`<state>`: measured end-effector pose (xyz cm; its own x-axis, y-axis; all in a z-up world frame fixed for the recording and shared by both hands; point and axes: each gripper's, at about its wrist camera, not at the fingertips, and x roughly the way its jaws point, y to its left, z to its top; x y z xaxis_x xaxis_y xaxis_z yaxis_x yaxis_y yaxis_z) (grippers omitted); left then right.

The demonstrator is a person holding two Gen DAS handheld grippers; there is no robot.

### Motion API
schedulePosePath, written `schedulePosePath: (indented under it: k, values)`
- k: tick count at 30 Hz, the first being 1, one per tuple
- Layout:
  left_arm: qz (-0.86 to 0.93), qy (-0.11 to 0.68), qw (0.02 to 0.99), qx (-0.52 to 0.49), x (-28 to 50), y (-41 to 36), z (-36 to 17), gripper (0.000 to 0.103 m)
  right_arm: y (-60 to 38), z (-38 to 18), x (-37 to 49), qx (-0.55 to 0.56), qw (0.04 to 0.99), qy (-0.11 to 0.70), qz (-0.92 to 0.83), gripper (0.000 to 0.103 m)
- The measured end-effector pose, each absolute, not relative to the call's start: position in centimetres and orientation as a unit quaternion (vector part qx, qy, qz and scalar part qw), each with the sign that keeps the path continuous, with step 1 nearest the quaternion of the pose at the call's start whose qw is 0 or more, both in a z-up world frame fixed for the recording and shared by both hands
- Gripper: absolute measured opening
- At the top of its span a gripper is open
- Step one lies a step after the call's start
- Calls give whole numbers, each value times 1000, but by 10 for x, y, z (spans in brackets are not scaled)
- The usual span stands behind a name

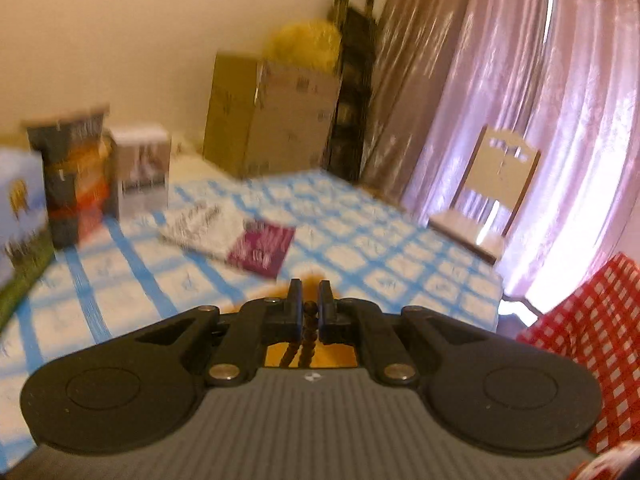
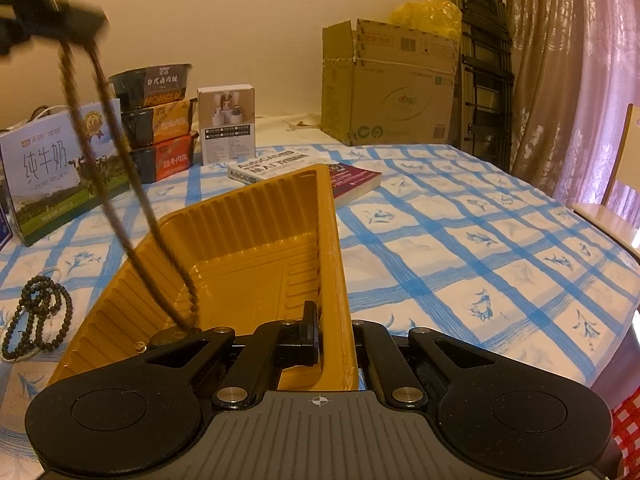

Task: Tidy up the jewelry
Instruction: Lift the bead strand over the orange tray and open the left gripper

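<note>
Pinching bead string (image 1: 310,334): left tool (image 1: 310,294) | right tool (image 2: 334,330) clamps tray (image 2: 256,240) wall, string dangling inside

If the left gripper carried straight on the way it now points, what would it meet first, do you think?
Probably the purple book on the checked tablecloth. The left gripper, shut on a brown bead strand, aims slightly downward toward it over the yellow tray; blur leaves depth uncertain.

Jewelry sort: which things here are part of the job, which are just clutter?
Job:
- brown bead strand, held by left gripper, hanging into tray
- yellow tray, wall clamped by right gripper
- dark bead necklace on the tablecloth

Clutter:
- milk carton
- stacked food bowls
- books
- cardboard box
</note>
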<state>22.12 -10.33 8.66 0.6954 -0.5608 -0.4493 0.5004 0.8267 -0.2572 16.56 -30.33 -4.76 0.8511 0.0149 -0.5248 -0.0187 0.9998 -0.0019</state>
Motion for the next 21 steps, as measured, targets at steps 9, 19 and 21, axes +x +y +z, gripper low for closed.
schedulePosePath:
  k: [9,19,21]
  values:
    - [-291,357,884,-76,231,-130,10,6,-304,-47,165,-1,962,273,8,3]
    - [-302,365,875,-103,228,-141,2,8,-305,-46,165,0,962,273,8,3]
    - [-297,370,874,-102,227,-140,1,18,-306,-47,165,0,962,273,8,3]
